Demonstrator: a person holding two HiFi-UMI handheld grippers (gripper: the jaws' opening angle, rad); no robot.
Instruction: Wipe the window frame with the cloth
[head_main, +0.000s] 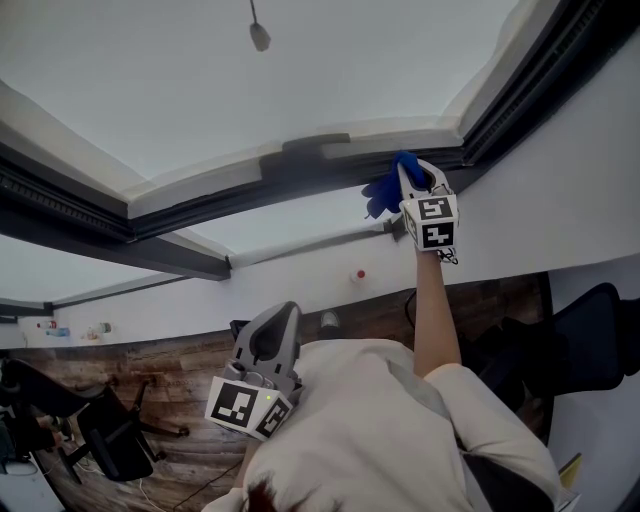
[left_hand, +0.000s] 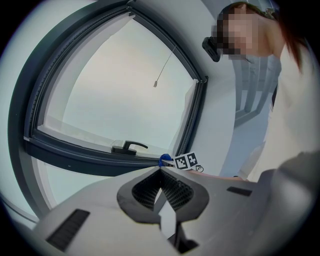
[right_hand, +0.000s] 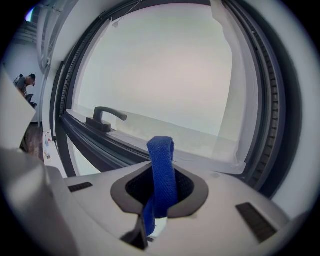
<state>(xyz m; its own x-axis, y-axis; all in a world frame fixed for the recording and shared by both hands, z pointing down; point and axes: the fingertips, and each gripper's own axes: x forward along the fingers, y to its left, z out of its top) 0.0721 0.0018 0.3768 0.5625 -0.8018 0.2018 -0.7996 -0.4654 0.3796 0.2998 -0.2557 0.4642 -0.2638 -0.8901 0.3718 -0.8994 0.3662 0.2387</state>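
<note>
the right gripper (head_main: 412, 178) was raised on an outstretched arm (head_main: 436, 310) toward two o'clock in the head view, up against the dark window frame (head_main: 300, 172). its jaws were pinched on the blue cloth (right_hand: 161, 155). in the right gripper view a folded band of that cloth stood up out of the jaws as a loop, with a shorter tail hanging down behind them. in the head view the cloth bunched out at ten o'clock from the gripper's marker cube, over the lower rail of the frame. it seemed to be pressed onto the rail, though the dim view made contact hard to confirm.

the window handle (right_hand: 105, 118) sat on the same rail, at ten o'clock from the cloth in the right gripper view and well apart from it. the corner of the frame curved up at three o'clock.

the left gripper (left_hand: 161, 171) was held low, at seven o'clock in the head view, close to the person's white shirt (head_main: 370, 420). its jaws were pressed together with nothing between them, and it pointed at the window from further back. past its tips, at twelve o'clock, the right gripper's cube and a bit of blue showed by the rail. a pull cord (left_hand: 156, 84) hung in front of the pale glass (left_hand: 115, 90). a wooden floor (head_main: 180, 370) and a dark office chair (head_main: 100, 432) lay at eight o'clock in the head view.
</note>
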